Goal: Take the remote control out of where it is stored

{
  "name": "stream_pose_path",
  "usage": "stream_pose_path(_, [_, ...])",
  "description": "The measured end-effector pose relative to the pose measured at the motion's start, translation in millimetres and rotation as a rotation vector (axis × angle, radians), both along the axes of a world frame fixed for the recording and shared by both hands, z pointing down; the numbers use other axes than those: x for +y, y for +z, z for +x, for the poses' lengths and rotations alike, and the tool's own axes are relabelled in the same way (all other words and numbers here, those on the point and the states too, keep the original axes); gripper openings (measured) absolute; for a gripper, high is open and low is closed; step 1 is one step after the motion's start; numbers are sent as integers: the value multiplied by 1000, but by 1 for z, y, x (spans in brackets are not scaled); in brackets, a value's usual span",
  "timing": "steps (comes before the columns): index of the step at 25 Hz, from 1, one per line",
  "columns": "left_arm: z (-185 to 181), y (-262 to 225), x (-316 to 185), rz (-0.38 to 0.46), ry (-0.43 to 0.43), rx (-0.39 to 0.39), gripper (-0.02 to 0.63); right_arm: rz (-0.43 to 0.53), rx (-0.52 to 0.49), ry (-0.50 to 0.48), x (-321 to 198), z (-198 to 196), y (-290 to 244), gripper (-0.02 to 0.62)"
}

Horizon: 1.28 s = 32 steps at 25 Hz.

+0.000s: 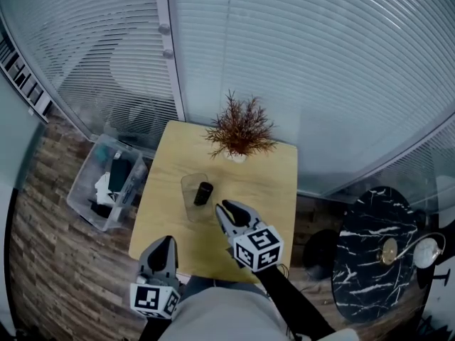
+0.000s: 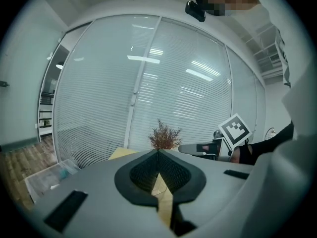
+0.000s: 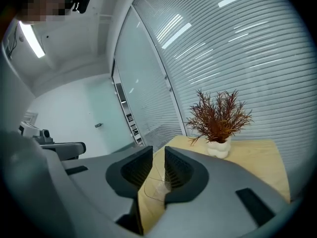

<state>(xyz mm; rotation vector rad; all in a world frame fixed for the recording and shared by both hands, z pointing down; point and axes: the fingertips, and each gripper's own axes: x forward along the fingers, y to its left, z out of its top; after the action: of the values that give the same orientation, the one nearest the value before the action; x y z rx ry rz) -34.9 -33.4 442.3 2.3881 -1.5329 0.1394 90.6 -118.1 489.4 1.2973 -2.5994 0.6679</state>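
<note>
Right gripper (image 1: 223,207): my jaws slightly spread, empty, just beside the clear holder (image 1: 190,206) containing the remote control (image 1: 203,192). Left gripper (image 1: 168,241): my jaws pressed together, at the bench's (image 1: 274,180) near edge.

left gripper (image 1: 164,244): grey shell, black ribbed pads (image 2: 143,173) | right gripper (image 1: 225,207): same | cubes (image 1: 258,248): black-white square markers | sleeve (image 1: 288,293): black | garment (image 1: 213,315): pale grey, perhaps trousers
</note>
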Motion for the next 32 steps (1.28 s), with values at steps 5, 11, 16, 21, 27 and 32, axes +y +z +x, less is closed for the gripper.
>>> stream_pose_path(5, [-4, 2, -8, -3, 8, 4, 8, -19, 27, 3, -15, -2, 14, 80])
stream_pose_path(11, [-9, 5, -14, -13, 2, 4, 8, -34, 64, -17, -32, -8, 29, 107])
stream_pose_path(16, [-13, 7, -17, -17, -6, 7, 8, -49, 86, -39, -42, -11, 38, 118])
stream_pose_path(21, [-14, 10, -23, -28, -7, 9, 8, -63, 104, -55, -51, -14, 46, 126])
stream_pose_path(27, [-13, 13, -29, -36, -1, 12, 8, -82, 116, -66, -58, -17, 56, 127])
stream_pose_path(32, [-16, 14, -34, -39, -4, 9, 8, -83, 122, -73, -63, -19, 59, 127])
